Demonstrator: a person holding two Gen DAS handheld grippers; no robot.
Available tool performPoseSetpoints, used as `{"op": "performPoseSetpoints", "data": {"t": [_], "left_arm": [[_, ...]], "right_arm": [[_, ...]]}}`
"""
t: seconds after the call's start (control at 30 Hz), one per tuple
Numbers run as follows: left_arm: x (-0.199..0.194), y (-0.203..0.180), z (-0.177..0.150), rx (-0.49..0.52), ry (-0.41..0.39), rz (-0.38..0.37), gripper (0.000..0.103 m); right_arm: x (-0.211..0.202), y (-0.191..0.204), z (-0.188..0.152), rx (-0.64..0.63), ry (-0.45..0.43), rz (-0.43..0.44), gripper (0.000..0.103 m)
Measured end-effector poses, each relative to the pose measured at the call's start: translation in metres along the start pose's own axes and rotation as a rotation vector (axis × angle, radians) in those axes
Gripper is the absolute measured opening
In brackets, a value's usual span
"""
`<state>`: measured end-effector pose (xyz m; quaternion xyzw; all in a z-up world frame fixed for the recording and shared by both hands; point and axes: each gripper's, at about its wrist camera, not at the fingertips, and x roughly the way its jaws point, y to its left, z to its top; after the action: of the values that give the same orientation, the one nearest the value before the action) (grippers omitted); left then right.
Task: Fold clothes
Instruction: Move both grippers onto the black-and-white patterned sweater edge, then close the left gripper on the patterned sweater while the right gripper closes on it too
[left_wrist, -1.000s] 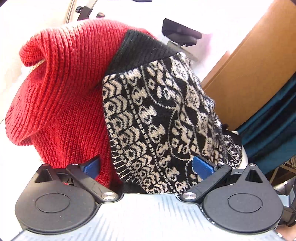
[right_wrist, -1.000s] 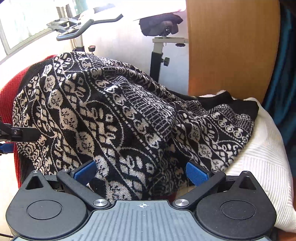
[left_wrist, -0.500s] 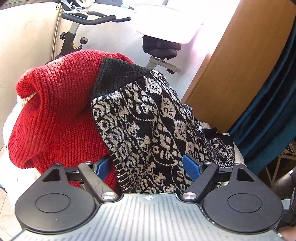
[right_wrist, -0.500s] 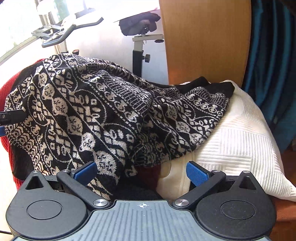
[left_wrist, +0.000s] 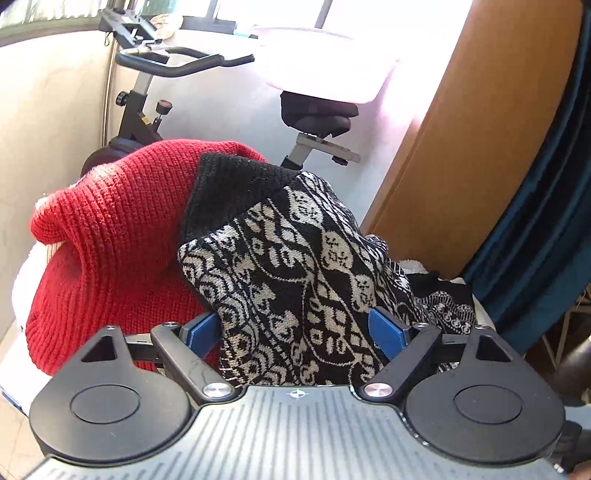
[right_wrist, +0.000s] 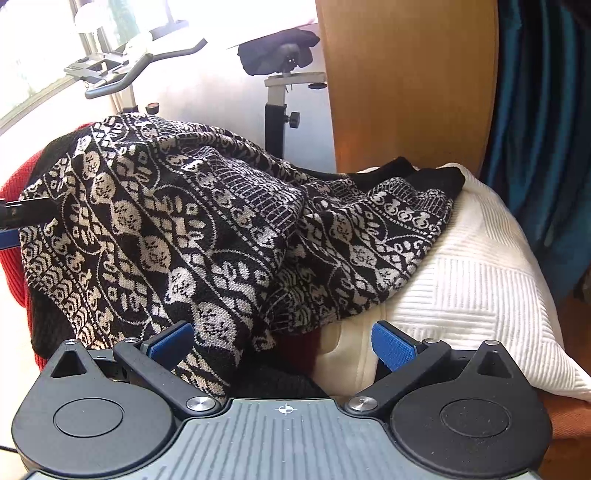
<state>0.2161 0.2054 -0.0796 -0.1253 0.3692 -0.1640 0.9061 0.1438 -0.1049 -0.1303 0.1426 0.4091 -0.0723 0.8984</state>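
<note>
A black-and-white patterned knit sweater (left_wrist: 295, 266) lies draped over a red knit sweater (left_wrist: 110, 240) on a heap. Its lower part fills the gap of my left gripper (left_wrist: 295, 328). Both blue pads touch the knit, and the jaws are opening slightly. In the right wrist view the same patterned sweater (right_wrist: 192, 229) spreads from the left across onto a white quilted pillow (right_wrist: 472, 288). My right gripper (right_wrist: 282, 343) is open at the sweater's near hem, over the hem and the pillow's corner and gripping nothing. One left finger (right_wrist: 26, 210) shows at the sweater's left edge.
An exercise bike (left_wrist: 155, 85) stands behind the heap against a pale wall. A wooden panel (right_wrist: 406, 85) rises at the back right, with dark teal curtains (right_wrist: 543, 129) beside it. An orange-brown surface (right_wrist: 569, 413) shows under the pillow.
The left gripper has drawn back and up, and its jaws have narrowed onto the patterned sweater. The right gripper shifted right, from over the sweater to the hem beside the pillow.
</note>
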Motion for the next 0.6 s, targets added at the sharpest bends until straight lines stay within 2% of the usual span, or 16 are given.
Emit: {"op": "performPoseSetpoints", "data": {"t": [0.13,0.2,0.27,0.33,0.4,0.47,0.53,0.6], "left_arm": [[0.014,0.017,-0.001,-0.087,0.047,-0.025,0.086],[0.013,0.015,-0.001,-0.115,0.073,-0.061,0.07],[0.008,0.009,-0.002,-0.123,0.091,-0.107,0.036],[-0.007,-0.009,-0.002,-0.062,0.091,-0.178,0.025],[-0.012,-0.028,-0.005,0.035,0.111,-0.203,0.025],[-0.001,-0.034,-0.009,0.081,0.155,-0.135,0.03],[0.013,-0.027,-0.013,0.062,0.174,-0.107,0.036],[0.024,-0.019,-0.016,0.03,0.191,-0.125,0.036]], "right_arm": [[-0.003,-0.001,-0.002,-0.014,0.0,-0.004,0.102],[-0.005,-0.005,-0.006,0.005,-0.009,-0.034,0.102],[-0.007,-0.008,-0.01,0.021,-0.025,-0.062,0.102],[-0.007,-0.01,-0.013,0.028,-0.01,-0.057,0.102],[-0.005,-0.012,-0.016,0.035,0.007,-0.05,0.102],[-0.003,-0.011,-0.02,0.037,0.019,-0.05,0.102],[0.0,-0.008,-0.023,0.028,0.033,-0.051,0.102],[-0.001,-0.005,-0.025,0.019,0.033,-0.05,0.102]]}}
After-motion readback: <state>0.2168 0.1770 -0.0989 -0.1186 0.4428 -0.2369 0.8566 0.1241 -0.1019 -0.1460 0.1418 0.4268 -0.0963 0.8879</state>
